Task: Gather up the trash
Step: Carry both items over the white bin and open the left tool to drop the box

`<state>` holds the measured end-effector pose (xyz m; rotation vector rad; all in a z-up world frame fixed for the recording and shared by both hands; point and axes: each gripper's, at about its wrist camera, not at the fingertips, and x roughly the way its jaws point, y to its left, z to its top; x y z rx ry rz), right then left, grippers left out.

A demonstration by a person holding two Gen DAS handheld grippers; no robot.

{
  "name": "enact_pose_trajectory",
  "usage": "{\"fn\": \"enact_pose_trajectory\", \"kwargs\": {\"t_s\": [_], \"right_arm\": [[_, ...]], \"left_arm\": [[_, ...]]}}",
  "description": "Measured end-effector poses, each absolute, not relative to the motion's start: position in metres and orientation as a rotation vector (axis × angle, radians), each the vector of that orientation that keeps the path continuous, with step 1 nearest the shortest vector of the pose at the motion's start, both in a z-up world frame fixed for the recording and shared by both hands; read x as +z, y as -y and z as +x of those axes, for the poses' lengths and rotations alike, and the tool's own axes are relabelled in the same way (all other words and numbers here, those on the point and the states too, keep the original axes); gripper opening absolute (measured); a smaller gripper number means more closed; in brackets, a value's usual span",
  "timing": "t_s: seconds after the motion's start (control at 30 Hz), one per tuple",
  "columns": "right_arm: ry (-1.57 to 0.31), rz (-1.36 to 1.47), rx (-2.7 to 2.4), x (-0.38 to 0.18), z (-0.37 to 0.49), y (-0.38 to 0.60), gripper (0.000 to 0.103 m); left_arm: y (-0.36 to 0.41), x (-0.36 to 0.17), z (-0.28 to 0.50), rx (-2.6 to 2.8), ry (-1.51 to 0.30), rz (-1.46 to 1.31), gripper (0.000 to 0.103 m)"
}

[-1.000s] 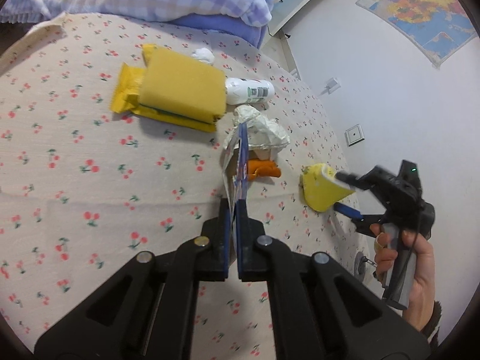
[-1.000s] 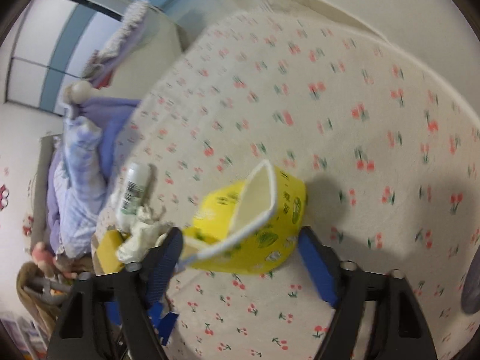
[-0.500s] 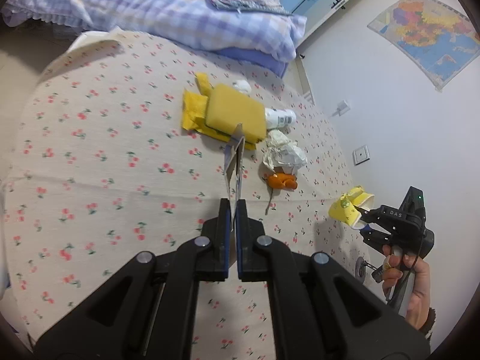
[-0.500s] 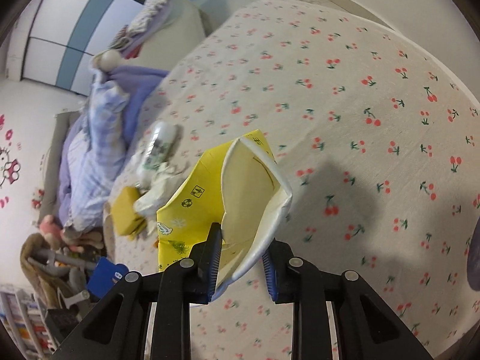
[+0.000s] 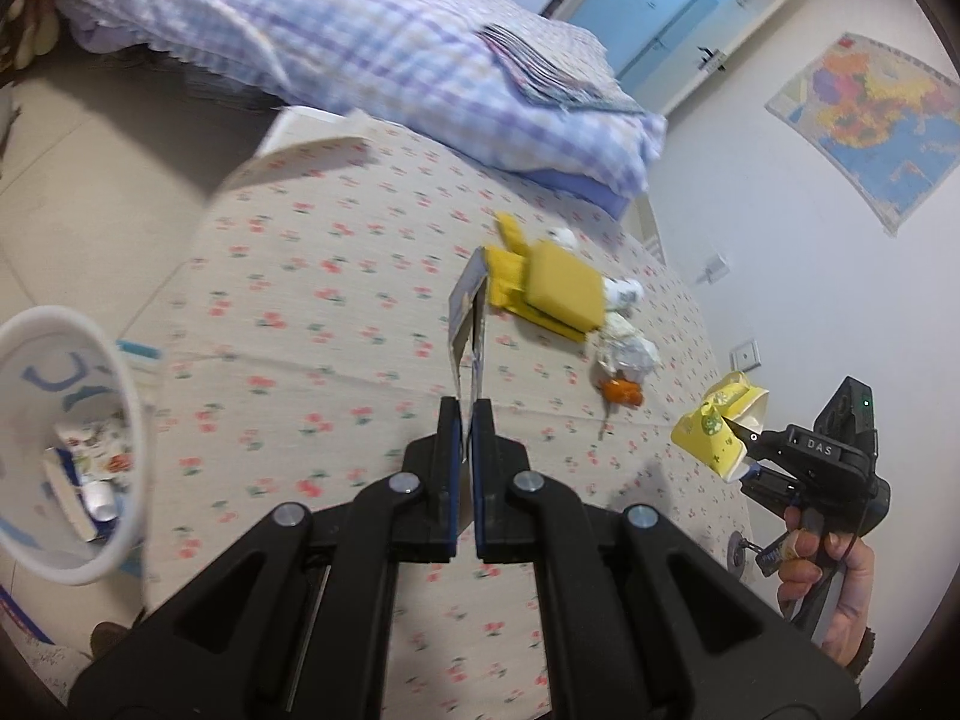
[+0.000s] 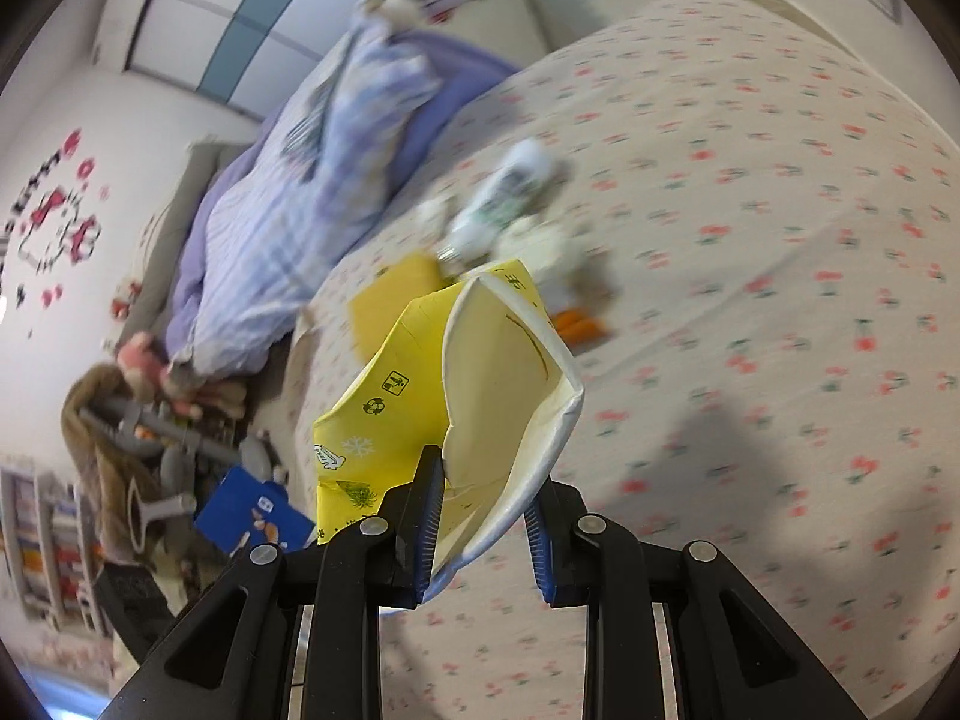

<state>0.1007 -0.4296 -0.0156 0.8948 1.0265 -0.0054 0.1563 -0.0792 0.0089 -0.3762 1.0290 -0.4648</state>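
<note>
The right gripper pinches one crushed yellow paper cup by its folded rim, lifted clear of the cherry-print bedsheet; it looks light and flimsy, so the creased wall is the sound place to hold. The left gripper is pressed together on one thin, stiff card wrapper, equally light. Beyond that wrapper on the sheet lie one yellow pouch, one white bottle, one crumpled paper and one orange scrap; one white bin sits off the sheet's near-left edge.
</note>
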Motion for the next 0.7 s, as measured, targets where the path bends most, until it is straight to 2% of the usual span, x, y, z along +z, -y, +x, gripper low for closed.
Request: {"fn": "enact_pose_trajectory", "kwargs": {"t_s": [0.7], "right_arm": [[-1.14,0.633,0.293,-0.004,0.158,0.228,0.026]], "left_arm": [[-0.094,-0.008,0.126,-0.163,-0.998,-0.439,0.004]]}}
